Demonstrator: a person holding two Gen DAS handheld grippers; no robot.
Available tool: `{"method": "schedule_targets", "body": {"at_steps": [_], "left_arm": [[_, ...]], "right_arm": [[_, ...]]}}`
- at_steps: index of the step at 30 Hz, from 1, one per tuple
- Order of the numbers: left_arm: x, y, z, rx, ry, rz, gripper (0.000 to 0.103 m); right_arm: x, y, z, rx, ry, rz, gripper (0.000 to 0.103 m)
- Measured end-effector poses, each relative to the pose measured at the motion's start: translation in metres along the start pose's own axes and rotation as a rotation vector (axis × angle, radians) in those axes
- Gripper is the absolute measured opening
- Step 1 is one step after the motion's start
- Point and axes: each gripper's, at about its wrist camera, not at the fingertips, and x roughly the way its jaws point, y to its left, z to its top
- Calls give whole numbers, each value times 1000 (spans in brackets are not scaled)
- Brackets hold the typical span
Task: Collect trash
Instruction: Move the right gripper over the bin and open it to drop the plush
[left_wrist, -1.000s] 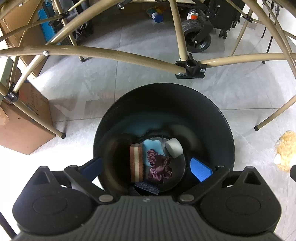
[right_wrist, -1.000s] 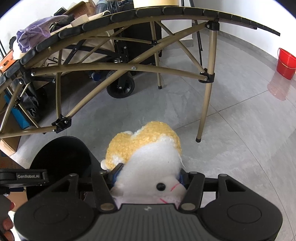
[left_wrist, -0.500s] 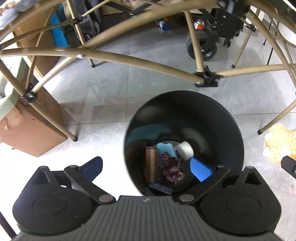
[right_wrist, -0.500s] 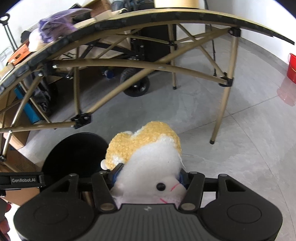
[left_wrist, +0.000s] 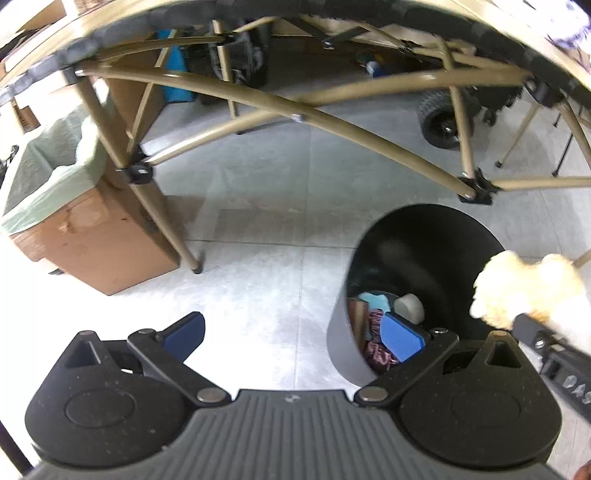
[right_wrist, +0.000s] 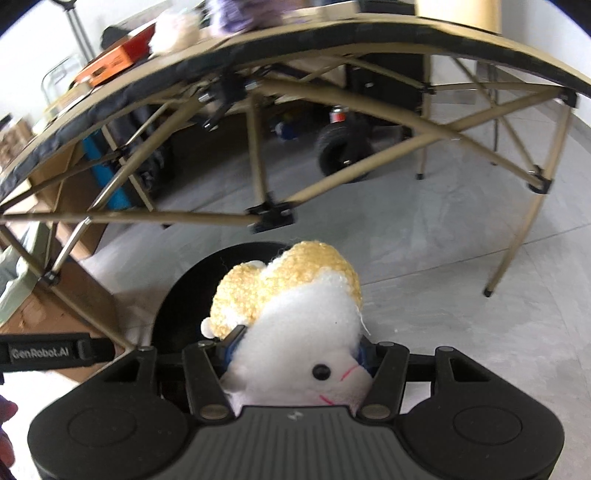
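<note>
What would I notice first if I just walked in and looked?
The fluffy white and yellow plush toy, squeezed in the right gripper just above the black trash bin. The left gripper is open and empty beside the bin, near a cardboard box on the floor.

Black tongs (left_wrist: 295, 338) (blue pads (left_wrist: 400, 336)), grey ribbing

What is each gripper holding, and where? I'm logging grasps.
Right gripper: shut on the plush toy, pads at its white sides. Left gripper: open, nothing held.

White-and-yellow plush toy (right_wrist: 295, 314), black bin (left_wrist: 424, 240) – tan table frame (left_wrist: 258, 99), grey floor (left_wrist: 277, 192)
</note>
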Motion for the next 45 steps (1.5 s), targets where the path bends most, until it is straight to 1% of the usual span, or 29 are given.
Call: {"method": "schedule_targets", "body": {"at_steps": [6, 12, 16, 21, 25, 34, 42, 45], "left_arm": [[-5, 28, 2, -40, -5, 29, 103], [-1, 49, 4, -61, 3, 74, 103], [9, 59, 3, -67, 23, 105, 103], [25, 63, -1, -60, 55, 149, 103], [36, 64, -3, -51, 78, 169, 103], [49, 54, -8, -8, 105, 173, 103], [42, 33, -11, 86, 83, 105, 103], [42, 28, -12, 106, 83, 87, 103]], "right_arm": [[20, 30, -3, -33, 38, 17, 56], [43, 46, -8, -53, 82, 15, 56], [56, 51, -10, -50, 107, 2, 56], [67, 54, -11, -54, 122, -28, 56], [72, 51, -13, -49, 142, -44, 56], [76, 49, -13, -53, 159, -44, 56], [78, 46, -12, -50, 161, -50, 56], [79, 44, -12, -45, 164, -52, 56]]}}
